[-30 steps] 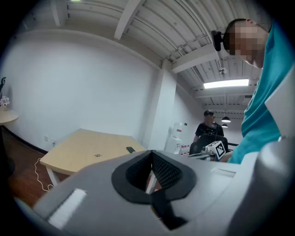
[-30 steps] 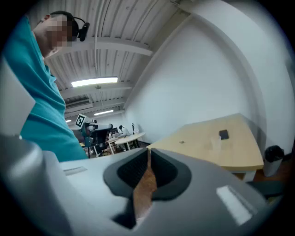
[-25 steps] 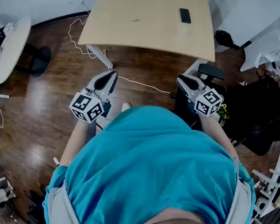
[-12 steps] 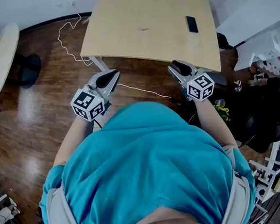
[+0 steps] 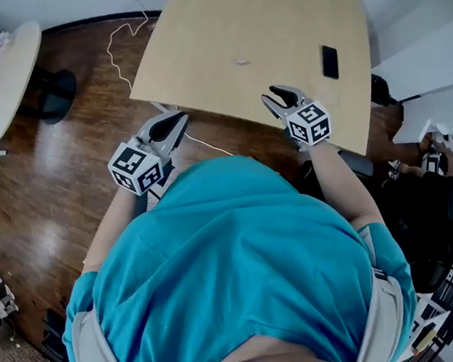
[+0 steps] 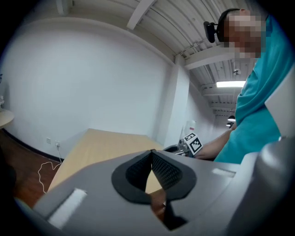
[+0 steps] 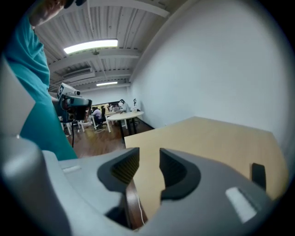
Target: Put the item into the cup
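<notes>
No cup or item shows in any view. Over the near edge of the light wooden table (image 5: 260, 23), my right gripper (image 5: 275, 93) has its jaws apart and still opening. Nothing is between them, and only table (image 7: 207, 138) shows through the gap of the right gripper (image 7: 149, 159). My left gripper (image 5: 180, 119) hangs over the wooden floor just short of the table. In the left gripper view, the pads of the left gripper (image 6: 151, 154) meet at the tips, empty. A black phone (image 5: 329, 61) lies on the table's right side, and a tiny speck (image 5: 240, 61) near its middle.
A round white table (image 5: 5, 77) stands at the far left. A white cable (image 5: 124, 43) trails across the floor beside the wooden table. A black chair (image 5: 426, 206) and shelving fill the right side. Another round table (image 7: 122, 115) and seated people show far off in the right gripper view.
The person has stepped closer to the table. My right gripper has risen and moved forward to the table's edge, and its jaws have parted. My left gripper has stayed shut.
</notes>
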